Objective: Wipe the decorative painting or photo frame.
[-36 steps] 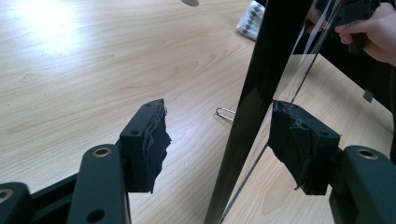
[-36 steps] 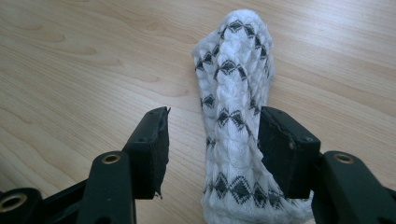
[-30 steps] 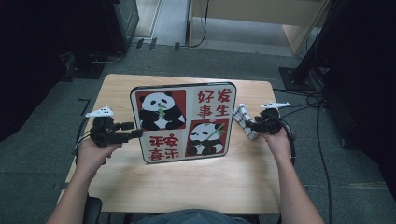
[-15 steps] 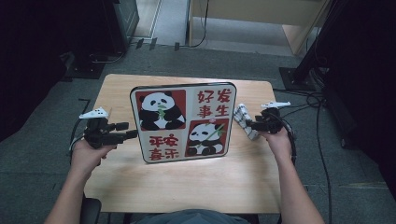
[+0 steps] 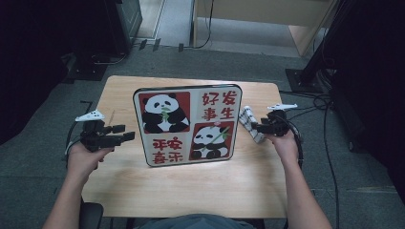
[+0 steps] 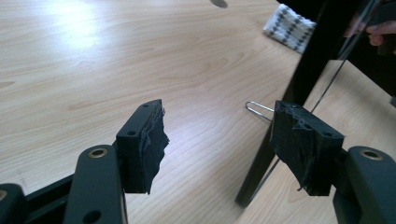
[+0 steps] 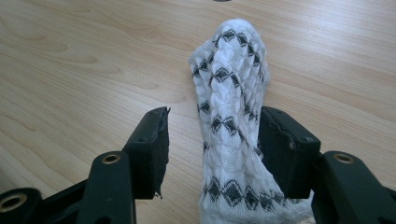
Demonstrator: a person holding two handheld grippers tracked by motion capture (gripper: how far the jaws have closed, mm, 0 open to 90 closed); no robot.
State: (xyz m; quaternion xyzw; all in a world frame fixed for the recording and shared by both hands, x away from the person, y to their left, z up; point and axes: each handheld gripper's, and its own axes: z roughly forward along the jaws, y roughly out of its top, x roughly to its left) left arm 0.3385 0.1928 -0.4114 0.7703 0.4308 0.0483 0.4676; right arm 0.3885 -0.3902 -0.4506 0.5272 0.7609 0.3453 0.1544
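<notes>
A panda picture board [image 5: 188,125] with red characters stands upright mid-table. My left gripper [image 5: 125,132] hovers just left of it, open with nothing between its jaws. In the left gripper view that gripper [image 6: 219,135] faces the board's black edge [image 6: 299,84] and its thin wire stand [image 6: 257,109]. A white cloth [image 5: 249,121] with black diamonds lies right of the board. My right gripper [image 5: 254,128] is open around it. In the right gripper view the cloth [image 7: 229,93] runs between the jaws [image 7: 212,135], against the right-hand one.
The light wooden table [image 5: 191,186] has bare room in front of the board and behind it. Dark equipment and cables lie on the grey floor [image 5: 334,157] around the table. The cloth [image 6: 289,28] appears far off past the board's edge.
My left gripper has drawn back to the left, a little away from the board's edge. The right gripper, the cloth and the board have stayed put.
</notes>
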